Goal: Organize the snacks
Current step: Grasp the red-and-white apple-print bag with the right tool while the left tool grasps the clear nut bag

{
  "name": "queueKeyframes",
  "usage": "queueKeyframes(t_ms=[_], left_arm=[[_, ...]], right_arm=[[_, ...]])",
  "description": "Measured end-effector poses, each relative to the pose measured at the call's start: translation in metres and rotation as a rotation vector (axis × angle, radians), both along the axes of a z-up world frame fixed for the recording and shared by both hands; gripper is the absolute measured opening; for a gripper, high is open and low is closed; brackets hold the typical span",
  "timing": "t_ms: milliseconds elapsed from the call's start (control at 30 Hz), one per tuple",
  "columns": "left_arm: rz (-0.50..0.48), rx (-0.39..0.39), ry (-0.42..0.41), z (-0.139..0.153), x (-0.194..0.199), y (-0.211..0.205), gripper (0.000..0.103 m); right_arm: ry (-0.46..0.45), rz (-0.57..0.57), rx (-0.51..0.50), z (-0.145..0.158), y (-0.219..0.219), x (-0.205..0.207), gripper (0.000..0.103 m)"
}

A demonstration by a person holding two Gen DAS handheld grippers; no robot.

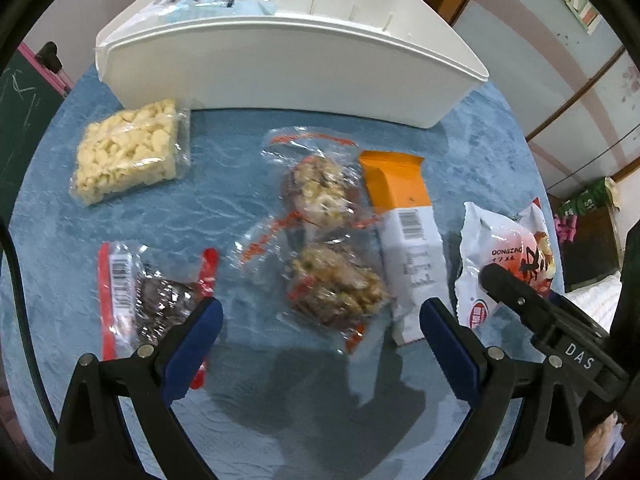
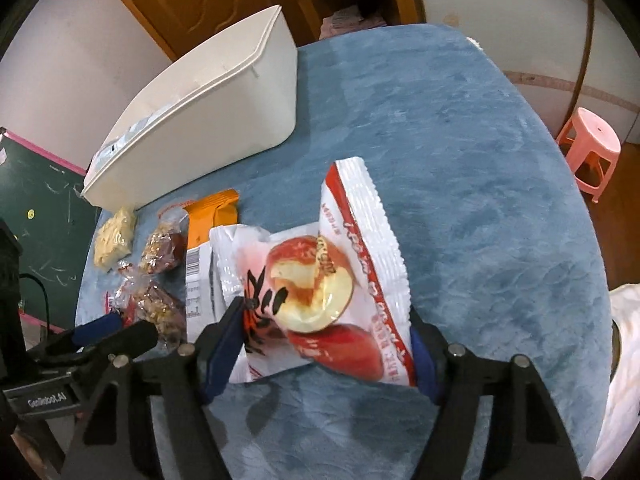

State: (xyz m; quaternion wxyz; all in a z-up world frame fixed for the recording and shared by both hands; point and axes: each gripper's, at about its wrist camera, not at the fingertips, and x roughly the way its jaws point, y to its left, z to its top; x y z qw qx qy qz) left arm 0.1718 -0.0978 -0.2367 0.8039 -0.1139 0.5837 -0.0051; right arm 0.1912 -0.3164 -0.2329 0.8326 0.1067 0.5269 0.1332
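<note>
Right wrist view: the right gripper [image 2: 324,344] straddles the date packet [image 2: 320,288] on the table [image 2: 480,160], apparently pinching it; the puffy packet may slip. The left gripper [image 1: 322,320] is spread.

Red-and-white snack pouch [image 2: 320,280] between tongs [image 2: 326,350]

Six wrapped snacks [image 1: 334,240] lie flat before a white bin [image 1: 280,68].

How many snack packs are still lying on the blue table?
6: pale puffed pack near the white bin, red-edged dark pack by the left gripper, two clear nut packs mid-table, orange-white pack, white-red pack between the right gripper's jaws. Others may hide inside the bin.
</note>
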Motion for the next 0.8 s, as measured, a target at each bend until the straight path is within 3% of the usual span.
queueKeyframes(t_ms=[100, 233, 300, 467, 533, 567, 600, 667, 800], left_arm=[[0.031, 0.019, 0.032, -0.01, 0.01, -0.003, 0.099], [0.121, -0.026, 0.079, -0.023, 0.023, 0.007, 0.099], [0.154, -0.042, 0.056, -0.025, 0.029, 0.007, 0.099], [0.178, 0.008, 0.066, -0.03, 0.041, -0.006, 0.097], [0.169, 0.045, 0.064, -0.032, 0.043, -0.013, 0.091], [0.159, 0.058, 0.059, -0.032, 0.043, -0.017, 0.085], [0.152, 0.067, 0.052, -0.031, 0.043, -0.019, 0.073], [0.134, 0.067, 0.045, -0.027, 0.043, -0.021, 0.062], [0.11, 0.036, 0.032, -0.026, 0.04, -0.019, 0.058]], right_arm=[[-0.011, 0.0, 0.001, -0.001, -0.003, -0.002, 0.073], [-0.021, 0.004, -0.019, 0.0, 0.0, -0.002, 0.073], [-0.022, 0.003, -0.025, 0.0, 0.002, -0.002, 0.073], [-0.019, 0.001, -0.021, -0.001, 0.002, -0.001, 0.073], [-0.021, -0.001, -0.02, -0.001, 0.002, -0.002, 0.073], [-0.022, 0.0, -0.021, -0.001, 0.002, -0.002, 0.073], [-0.023, 0.0, -0.023, 0.0, 0.002, -0.002, 0.072], [-0.024, 0.001, -0.027, 0.0, 0.003, -0.002, 0.072], [-0.031, 0.0, -0.04, 0.001, 0.006, -0.003, 0.071]])
